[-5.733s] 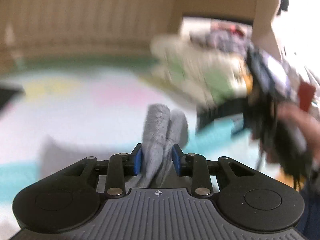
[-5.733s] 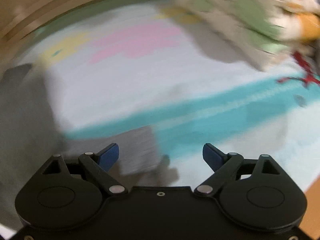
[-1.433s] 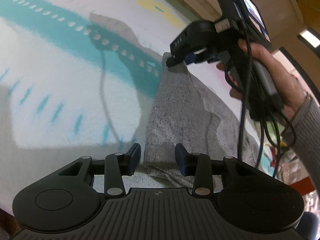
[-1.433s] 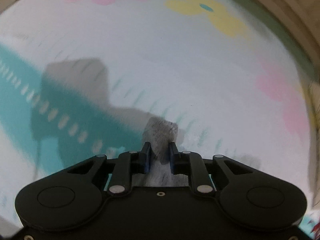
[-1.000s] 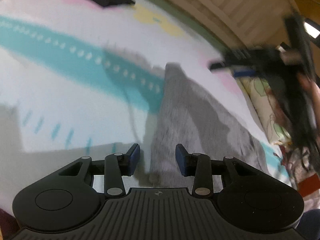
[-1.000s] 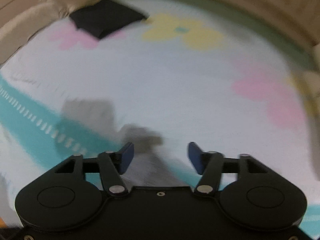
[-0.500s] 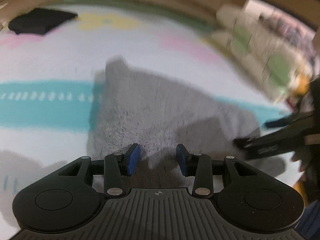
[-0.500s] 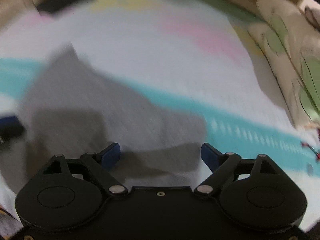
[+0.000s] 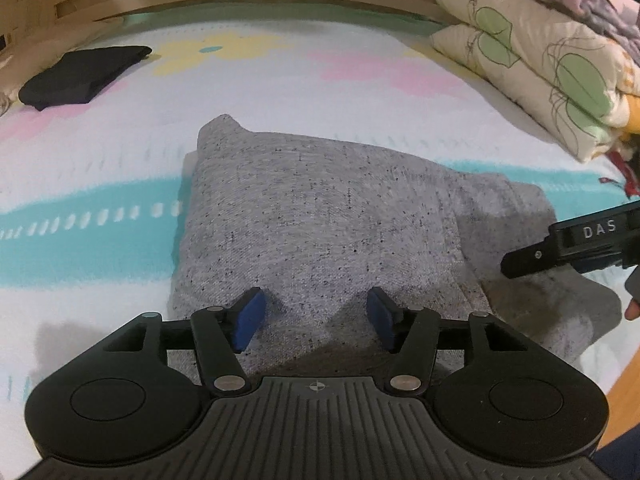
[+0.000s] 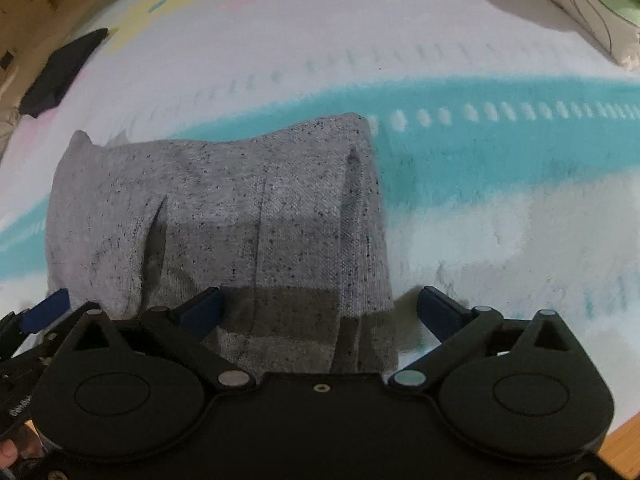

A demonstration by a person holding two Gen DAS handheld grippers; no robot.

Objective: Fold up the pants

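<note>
A: Where do the grey pants lie?

B: On the bed, already folded into a compact block across the teal stripe. Long axis runs left to right in both wrist views.

A: State of the left claw?

B: Open, gripping nothing. It hangs over the near edge of the pants; whether the blue fingers touch the cloth cannot be told.

A: And the right claw?

B: Also open, wider, empty. It straddles the right end of the pants, which extend ahead and to its left.

A: Which hand is nearer for a further fold?

B: Judged from these views, the right sits at the short end, so folding across the long axis would start there.
</note>
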